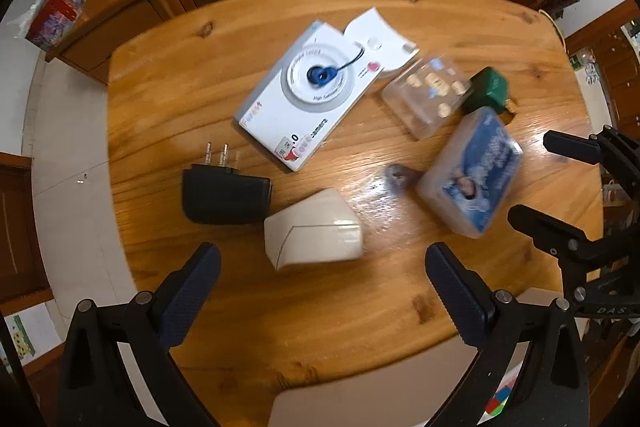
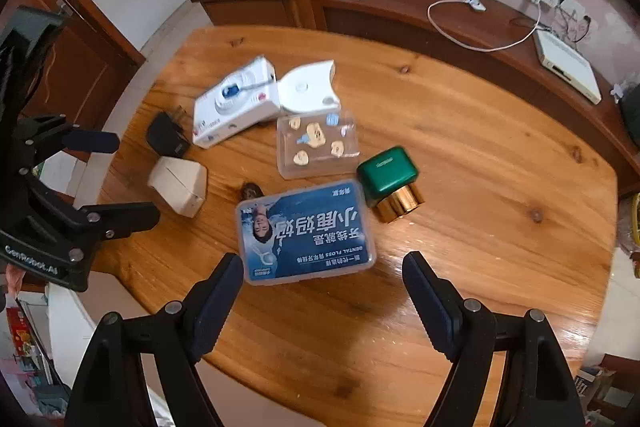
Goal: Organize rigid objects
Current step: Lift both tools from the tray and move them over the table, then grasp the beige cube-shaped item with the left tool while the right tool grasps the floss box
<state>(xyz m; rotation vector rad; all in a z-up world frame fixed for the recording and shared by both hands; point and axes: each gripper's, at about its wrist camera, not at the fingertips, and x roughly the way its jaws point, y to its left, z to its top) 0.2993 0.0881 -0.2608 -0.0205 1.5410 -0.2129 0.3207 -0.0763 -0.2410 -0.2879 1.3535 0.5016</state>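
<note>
1. Two hand-held grippers are hanging over a wooden table, both pointing down at a scatter of small rigid objects; the left gripper is standing wide with nothing between its pads, and the right gripper is likewise wide and holding nothing.

2. Nearest the left gripper, toward the table's near-left edge, a white adapter is sitting just beside a black plug adapter; a pinch here risks catching both, or shoving the black one toward the edge.

3. Nearest the right gripper, a dental floss box is lying flat at the near middle of the table. It looks wide and smooth-sided, so pads closing off-centre are likely to skid it across the glossy wood rather than lift it.

4. Touching that box's far corner, a green case is resting against a gold cylinder; the cylinder looks free to roll toward the right edge if the box is nudged.

5. Just beyond, a clear plastic case is lying at the centre, close enough to be bumped.

6. Farthest, a white flat box is overlapping a curved white piece.

7. The grippers are working close together, so a collision is possible.
</note>
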